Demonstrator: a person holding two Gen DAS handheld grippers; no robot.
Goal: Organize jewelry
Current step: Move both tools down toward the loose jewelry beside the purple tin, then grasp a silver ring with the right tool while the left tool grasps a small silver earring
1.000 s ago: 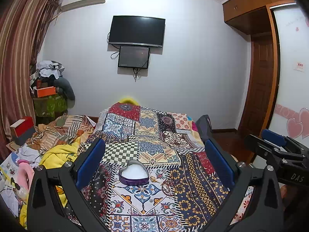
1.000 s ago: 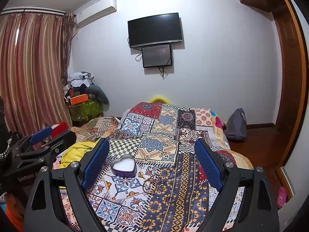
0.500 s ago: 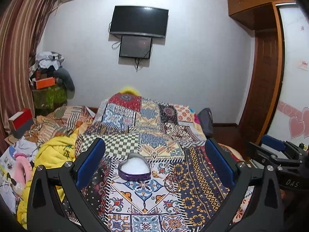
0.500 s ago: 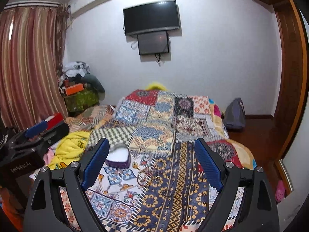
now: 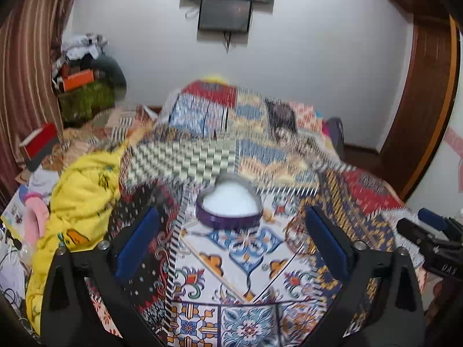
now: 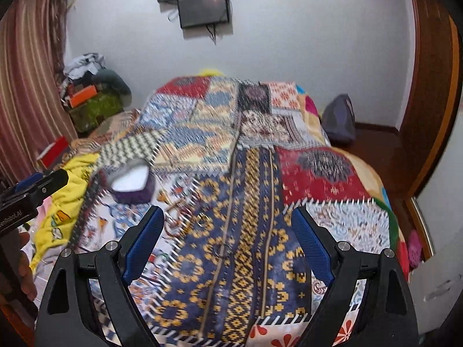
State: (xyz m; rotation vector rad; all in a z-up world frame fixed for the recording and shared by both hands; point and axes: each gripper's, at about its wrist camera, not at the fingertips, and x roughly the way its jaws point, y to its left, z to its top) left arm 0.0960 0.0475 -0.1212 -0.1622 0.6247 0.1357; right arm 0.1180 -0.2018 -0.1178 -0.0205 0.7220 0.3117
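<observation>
A purple heart-shaped box (image 5: 229, 208) with a white lining sits open on the patchwork bedspread (image 5: 231, 263); it also shows in the right wrist view (image 6: 131, 184). Thin bangles and rings (image 6: 185, 212) lie on the bedspread just right of the box, and show in the left wrist view (image 5: 298, 237). A small ring (image 6: 223, 250) lies nearer me. My left gripper (image 5: 230, 241) is open and empty, just short of the box. My right gripper (image 6: 230, 241) is open and empty above the blue and yellow patch. Both views are blurred.
A yellow blanket (image 5: 84, 199) is heaped at the bed's left edge. Boxes and clothes (image 5: 84, 81) are piled by the striped curtain. A grey bag (image 6: 338, 121) stands on the floor right of the bed. A wooden door (image 5: 425, 92) is at right.
Both grippers have tipped downward and moved closer to the bed. The heart box and the bangles now sit larger and nearer the fingers. Both stay open.
</observation>
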